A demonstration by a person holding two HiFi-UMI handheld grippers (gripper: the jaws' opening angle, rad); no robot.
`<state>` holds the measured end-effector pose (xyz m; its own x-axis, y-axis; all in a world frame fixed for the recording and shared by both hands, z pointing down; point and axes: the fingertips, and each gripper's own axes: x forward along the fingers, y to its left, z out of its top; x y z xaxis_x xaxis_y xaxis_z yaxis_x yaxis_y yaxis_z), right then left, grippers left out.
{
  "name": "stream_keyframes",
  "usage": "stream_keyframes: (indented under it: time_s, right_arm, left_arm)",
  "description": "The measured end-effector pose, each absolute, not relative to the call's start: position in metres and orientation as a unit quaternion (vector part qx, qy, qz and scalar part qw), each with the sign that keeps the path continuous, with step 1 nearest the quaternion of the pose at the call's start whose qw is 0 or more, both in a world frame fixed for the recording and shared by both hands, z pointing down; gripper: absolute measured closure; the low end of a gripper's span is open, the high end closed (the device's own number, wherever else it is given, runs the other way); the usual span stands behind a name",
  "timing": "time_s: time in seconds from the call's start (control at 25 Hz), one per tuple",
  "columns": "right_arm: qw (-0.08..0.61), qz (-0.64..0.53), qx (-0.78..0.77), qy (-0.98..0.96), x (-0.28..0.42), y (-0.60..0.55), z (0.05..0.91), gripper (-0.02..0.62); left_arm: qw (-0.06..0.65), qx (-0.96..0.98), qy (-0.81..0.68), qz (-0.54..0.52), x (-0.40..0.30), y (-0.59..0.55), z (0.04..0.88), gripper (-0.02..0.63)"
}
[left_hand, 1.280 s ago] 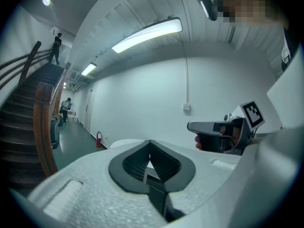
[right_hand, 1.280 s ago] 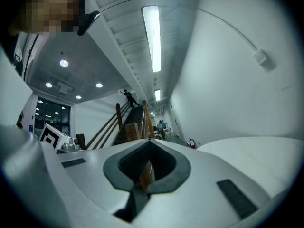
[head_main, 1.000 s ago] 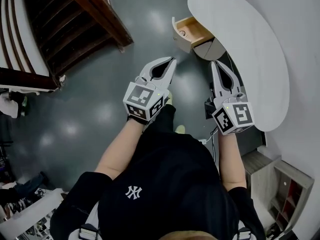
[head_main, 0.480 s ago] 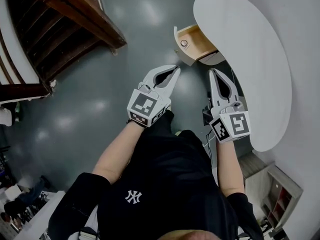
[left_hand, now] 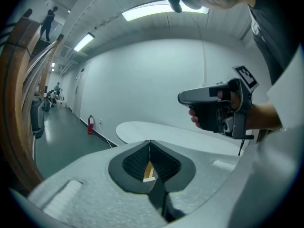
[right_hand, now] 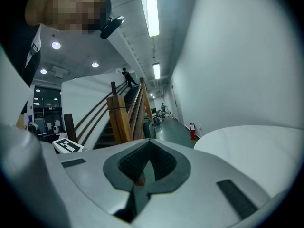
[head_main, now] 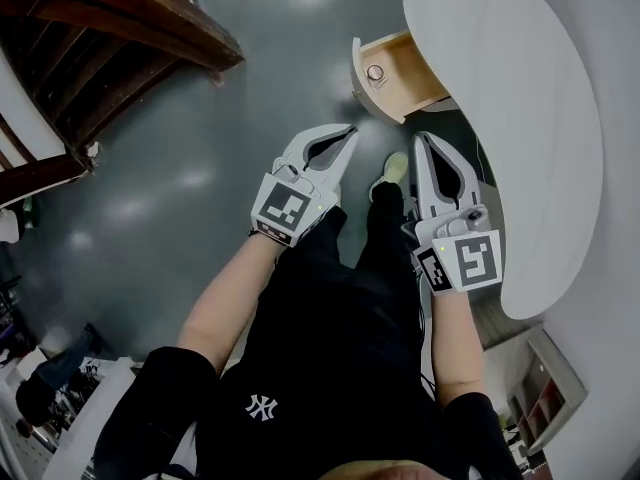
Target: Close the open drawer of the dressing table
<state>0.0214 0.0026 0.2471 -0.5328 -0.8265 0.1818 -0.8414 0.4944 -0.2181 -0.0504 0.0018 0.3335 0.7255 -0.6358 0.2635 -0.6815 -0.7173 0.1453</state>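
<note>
Pale wood lines the inside of the open drawer (head_main: 408, 66). It sticks out from under the dressing table (head_main: 500, 118), at the far end of the table's white oval surface, and hangs over the grey-green floor (head_main: 180, 178). Its front panel is light-coloured and carries a single round knob (head_main: 375, 72) near the middle. The tray looks shallow, and nothing I can make out lies in it.

The person stands a little short of it, one shoe (head_main: 393, 168) forward, a gripper in each hand. The left gripper (head_main: 349, 131) points up towards the drawer front, and its jaws are closed tip to tip on nothing. The right gripper (head_main: 421, 140) sits beside the table edge, likewise closed and empty. Each gripper's own view confirms this: the tips meet, and only the hollow behind them is open. Neither touches the drawer, and both are near it but apart. A wooden staircase (head_main: 120, 28) stands well off to the left.

For the close itself, I'd judge that no grasp is needed. A closed gripper makes a good pusher. The left one looks better lined up with the front panel. I'd set its tip flat against the panel just beside the knob and press straight along the line of the drawer's sides. Pushing at a corner could skew the tray on its runners and jam it. A steady push that eases off near the end should bring the front flush without a slam.
</note>
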Motion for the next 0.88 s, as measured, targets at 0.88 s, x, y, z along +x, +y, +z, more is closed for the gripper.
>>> stream_keyframes:
  time_s: [0.88]
  right_arm:
    - [0.081,0.163,0.446,-0.876,0.007,-0.073,0.451,0.580]
  left_arm:
    - [0.131,0.903,-0.376,0.163,-0.056,-0.092,0.581,0.595]
